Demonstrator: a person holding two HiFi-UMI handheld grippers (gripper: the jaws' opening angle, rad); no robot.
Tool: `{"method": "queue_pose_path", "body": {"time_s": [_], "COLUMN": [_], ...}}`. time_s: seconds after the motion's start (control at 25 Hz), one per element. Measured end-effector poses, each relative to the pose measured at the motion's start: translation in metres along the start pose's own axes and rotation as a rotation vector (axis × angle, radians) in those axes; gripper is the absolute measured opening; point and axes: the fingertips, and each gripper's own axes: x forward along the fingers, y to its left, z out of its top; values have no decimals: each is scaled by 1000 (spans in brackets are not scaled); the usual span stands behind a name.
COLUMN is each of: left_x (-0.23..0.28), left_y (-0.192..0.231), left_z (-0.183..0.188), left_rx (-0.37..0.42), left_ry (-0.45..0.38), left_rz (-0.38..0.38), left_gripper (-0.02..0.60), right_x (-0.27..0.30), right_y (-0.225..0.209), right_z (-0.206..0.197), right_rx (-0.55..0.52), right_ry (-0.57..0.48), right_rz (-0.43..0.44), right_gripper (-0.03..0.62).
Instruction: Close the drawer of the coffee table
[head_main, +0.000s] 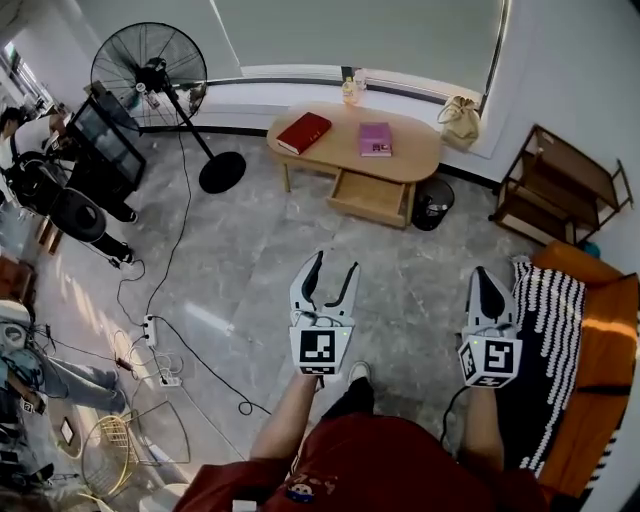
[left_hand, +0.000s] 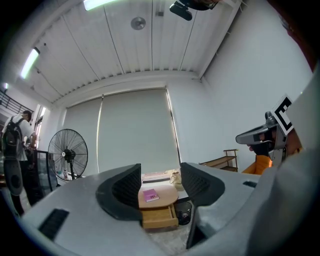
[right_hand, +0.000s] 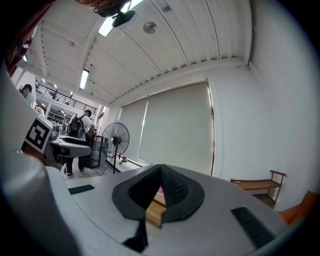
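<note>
Two books (head_main: 303, 132), one open drawer (head_main: 372, 197)

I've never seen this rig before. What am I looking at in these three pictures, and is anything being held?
A person holds a two-finger gripper in each hand; no robot arm. The head view looks down from their head, showing the left gripper and right gripper. The other two pictures come from cameras riding on each gripper. Ahead stands an oval wooden coffee table with its wooden drawer pulled open, a red book and a pink book on top. The left gripper's fingers are apart, the right's together; neither holds anything.
</note>
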Motion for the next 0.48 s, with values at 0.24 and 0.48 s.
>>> {"method": "queue_pose_path", "body": {"time_s": [0.24, 0.48], "left_x": [49, 86], "left_y": [40, 62], "left_z": [-24, -39], "left_rx": [-13, -30], "left_ry": [36, 44], "left_rz": [-4, -38], "left_gripper": [245, 245], "right_x": [68, 112], "right_y": [13, 23], "right_z": [-8, -13], "right_rx": [-5, -21], "right_ry": [27, 54], "right_rz": [13, 15], "right_gripper": [-3, -3]}}
